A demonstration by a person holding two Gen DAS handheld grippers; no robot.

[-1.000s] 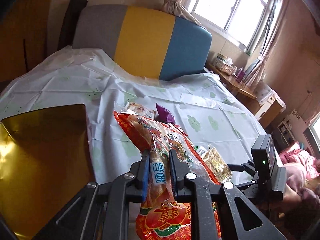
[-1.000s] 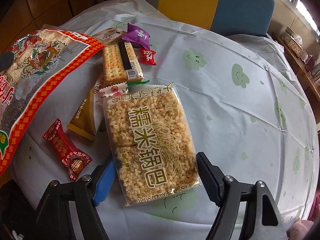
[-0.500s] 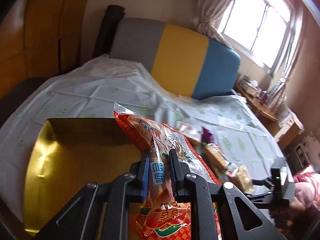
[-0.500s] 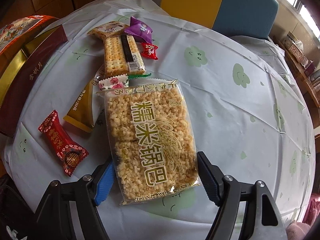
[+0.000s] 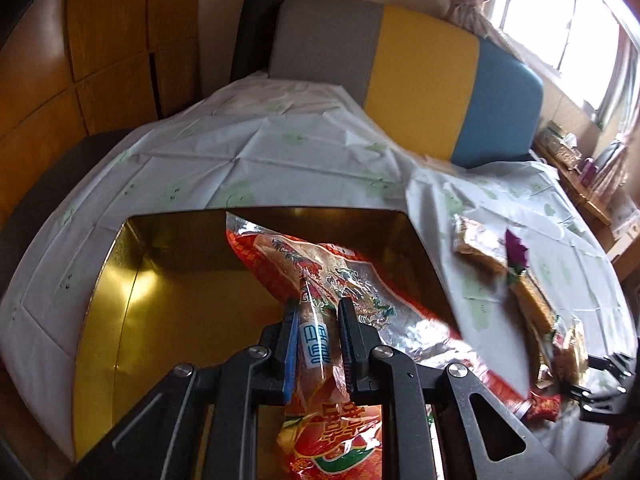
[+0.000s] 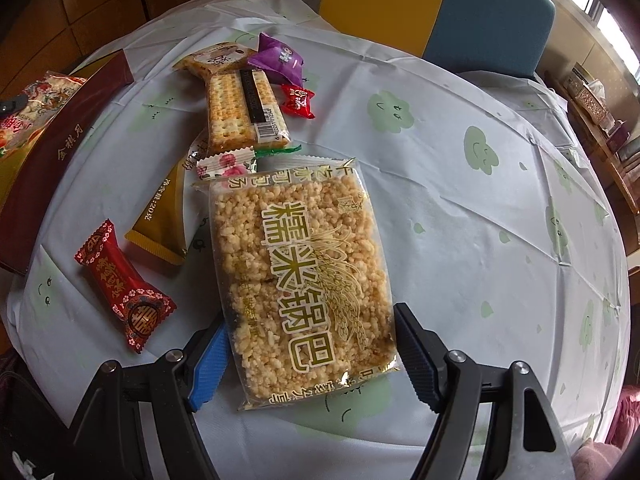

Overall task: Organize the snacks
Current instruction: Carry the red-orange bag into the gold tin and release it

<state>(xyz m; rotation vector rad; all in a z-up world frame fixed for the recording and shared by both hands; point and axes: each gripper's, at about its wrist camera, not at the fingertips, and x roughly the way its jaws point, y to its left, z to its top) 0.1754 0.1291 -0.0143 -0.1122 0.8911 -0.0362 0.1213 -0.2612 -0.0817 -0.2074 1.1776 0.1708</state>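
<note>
My left gripper (image 5: pixel 319 312) is shut on a fold of a large red and clear snack bag (image 5: pixel 352 280), which hangs tilted over the open gold-lined box (image 5: pixel 168 300). In the right wrist view, the box's dark red wall (image 6: pixel 60 148) and the bag (image 6: pixel 36 108) show at the far left. My right gripper (image 6: pixel 310 344) stands open low over the table. A clear pack of puffed rice cakes (image 6: pixel 300 260) lies flat between its fingers, its near end level with the pads.
Loose snacks lie left of the rice pack: a red wedding candy (image 6: pixel 124 284), a gold-brown sachet (image 6: pixel 164 220), a cracker pack (image 6: pixel 240 116), a purple candy (image 6: pixel 280 58) and a small red candy (image 6: pixel 298 100). A grey, yellow and blue chair back (image 5: pixel 420 80) stands behind the round table.
My left gripper has carried the red bag leftward from above the loose snacks to over the gold box and tipped down. The right gripper and rice pack have not moved.
</note>
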